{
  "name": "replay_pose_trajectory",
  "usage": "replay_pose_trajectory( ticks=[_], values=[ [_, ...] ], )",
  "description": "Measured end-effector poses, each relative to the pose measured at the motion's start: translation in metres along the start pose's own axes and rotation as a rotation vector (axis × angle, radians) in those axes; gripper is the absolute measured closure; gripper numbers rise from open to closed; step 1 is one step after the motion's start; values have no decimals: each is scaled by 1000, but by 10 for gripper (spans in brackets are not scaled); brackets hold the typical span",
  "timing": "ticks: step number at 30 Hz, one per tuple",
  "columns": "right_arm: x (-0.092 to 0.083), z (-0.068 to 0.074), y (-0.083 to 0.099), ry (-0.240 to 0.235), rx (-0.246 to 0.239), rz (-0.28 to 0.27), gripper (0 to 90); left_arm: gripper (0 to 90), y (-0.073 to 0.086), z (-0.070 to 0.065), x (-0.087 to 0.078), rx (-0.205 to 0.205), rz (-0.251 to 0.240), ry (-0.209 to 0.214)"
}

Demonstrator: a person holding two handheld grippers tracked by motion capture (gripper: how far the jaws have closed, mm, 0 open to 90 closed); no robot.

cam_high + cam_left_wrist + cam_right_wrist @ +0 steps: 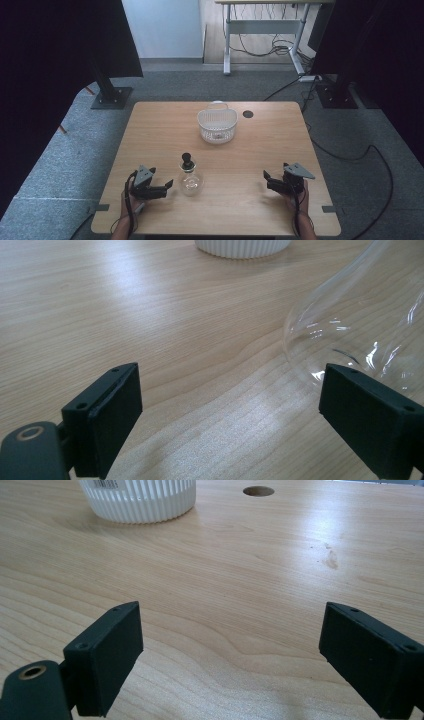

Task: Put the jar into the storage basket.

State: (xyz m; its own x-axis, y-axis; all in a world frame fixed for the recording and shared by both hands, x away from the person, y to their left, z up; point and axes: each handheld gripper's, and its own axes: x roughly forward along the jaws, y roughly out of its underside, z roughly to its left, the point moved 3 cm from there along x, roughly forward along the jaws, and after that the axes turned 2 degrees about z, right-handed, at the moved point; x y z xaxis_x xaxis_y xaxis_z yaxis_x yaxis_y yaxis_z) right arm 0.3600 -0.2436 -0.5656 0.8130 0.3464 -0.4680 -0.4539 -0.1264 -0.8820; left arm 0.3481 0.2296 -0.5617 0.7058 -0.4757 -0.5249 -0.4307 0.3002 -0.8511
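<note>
A clear glass flask (190, 182) with a black stopper (187, 160) stands upright near the table's front middle. My left gripper (168, 186) rests just left of it, open, nothing between its jaws. In the left gripper view the flask's round belly (350, 325) bulges in right beside the right jaw, and my left gripper (230, 410) stays open over bare wood. My right gripper (266, 178) sits open at the front right, well apart from the flask. The right gripper view has my right gripper (230, 650) open over wood.
A white ribbed basket (217, 124) stands at the table's back middle, its base showing in both gripper views (242, 247) (137, 500). A round cable hole (248, 114) (258, 490) lies right of it. The wooden table (165, 130) stands on grey carpet with cables.
</note>
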Motion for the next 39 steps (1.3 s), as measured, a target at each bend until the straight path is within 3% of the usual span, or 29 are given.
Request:
replay_pose_trajectory(
  ticks=[12, 21, 39],
  values=[
    [1, 1, 0, 1, -9, 15, 104, 61, -3, -5, -10, 15, -25, -28],
    [2, 1, 0, 6, -14, 21, 105, 27, -10, -11, -20, 15, -66, -12],
    [3, 2, 0, 3, -21, 32, 105, 33, -18, -22, -25, 12, -76, -3]
  ],
)
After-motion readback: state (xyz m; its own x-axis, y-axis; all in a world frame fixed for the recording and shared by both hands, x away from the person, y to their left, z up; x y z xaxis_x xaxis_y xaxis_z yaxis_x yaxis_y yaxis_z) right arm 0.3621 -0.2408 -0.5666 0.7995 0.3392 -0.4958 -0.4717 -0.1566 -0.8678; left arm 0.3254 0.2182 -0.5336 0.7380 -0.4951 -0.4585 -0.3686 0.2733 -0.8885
